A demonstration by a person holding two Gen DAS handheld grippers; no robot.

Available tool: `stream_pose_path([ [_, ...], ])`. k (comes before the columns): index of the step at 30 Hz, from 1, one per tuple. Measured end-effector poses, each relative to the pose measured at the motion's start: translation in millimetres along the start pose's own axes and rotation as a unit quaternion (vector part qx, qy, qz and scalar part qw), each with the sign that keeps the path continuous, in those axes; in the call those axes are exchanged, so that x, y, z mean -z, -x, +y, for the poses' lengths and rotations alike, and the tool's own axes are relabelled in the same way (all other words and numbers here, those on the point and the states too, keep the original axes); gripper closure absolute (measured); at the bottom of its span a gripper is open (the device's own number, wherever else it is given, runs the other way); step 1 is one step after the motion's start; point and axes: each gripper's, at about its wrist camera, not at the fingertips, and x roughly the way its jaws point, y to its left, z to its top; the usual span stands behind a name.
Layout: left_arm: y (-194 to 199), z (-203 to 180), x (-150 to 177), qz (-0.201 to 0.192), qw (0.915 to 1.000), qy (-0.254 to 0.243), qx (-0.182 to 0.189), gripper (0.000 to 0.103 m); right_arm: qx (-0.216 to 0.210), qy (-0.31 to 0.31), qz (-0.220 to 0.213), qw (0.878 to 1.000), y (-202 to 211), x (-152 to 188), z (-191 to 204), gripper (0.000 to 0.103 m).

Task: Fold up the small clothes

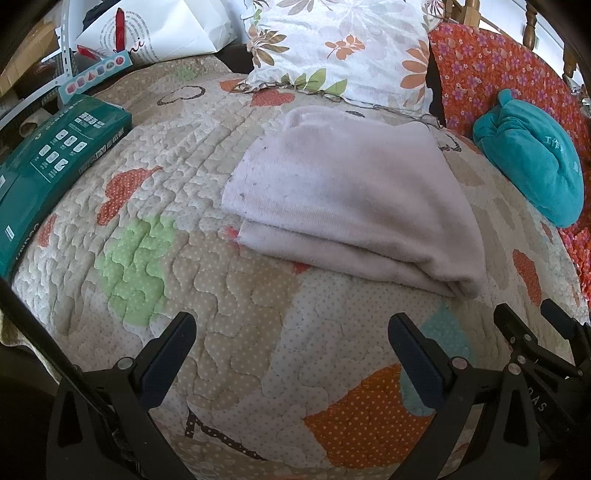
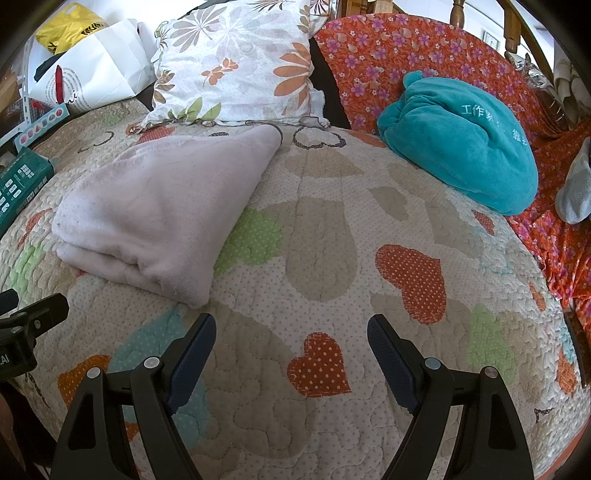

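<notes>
A pale pink cloth (image 1: 351, 199) lies folded in layers on the quilted bedspread (image 1: 177, 236); in the right wrist view the pink cloth (image 2: 159, 210) lies to the left. My left gripper (image 1: 291, 336) hovers open just in front of it, nothing between its fingers. My right gripper (image 2: 291, 336) is open too, over bare quilt (image 2: 332, 240) to the right of the cloth. The right gripper (image 1: 528, 314) shows at the lower right edge of the left wrist view, and the left gripper (image 2: 33, 306) pokes in at the left edge of the right wrist view.
A floral pillow (image 1: 340, 48) leans behind the cloth. A teal plush bundle (image 2: 465, 147) rests on an orange flowered blanket (image 2: 424, 48) at the right. A green box (image 1: 48, 162) lies at the left edge, with a white paper bag (image 1: 162, 33) behind it. Wooden bedposts (image 2: 458, 14) stand at the back.
</notes>
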Motion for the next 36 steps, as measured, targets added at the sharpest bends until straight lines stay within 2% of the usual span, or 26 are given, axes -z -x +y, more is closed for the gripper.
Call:
stream_pose_path([
  [20,-0.1,-1.5,1.0,0.001,1.0000,-0.001,0.001,0.000,0.000,0.001,0.000,1.000,-0.8,-0.4,-4.7,0.015],
  [28,-4.6,-1.3,2.0,0.018,0.9998,0.005,0.007,0.000,0.000,0.002,0.000,1.000,-1.0,-0.4,-5.0,0.014],
  [36,-5.1,0.0,1.7,0.018,0.9998,0.004,0.009,0.000,0.002,0.003,0.002,1.000,-1.7,0.4,-7.4,0.014],
])
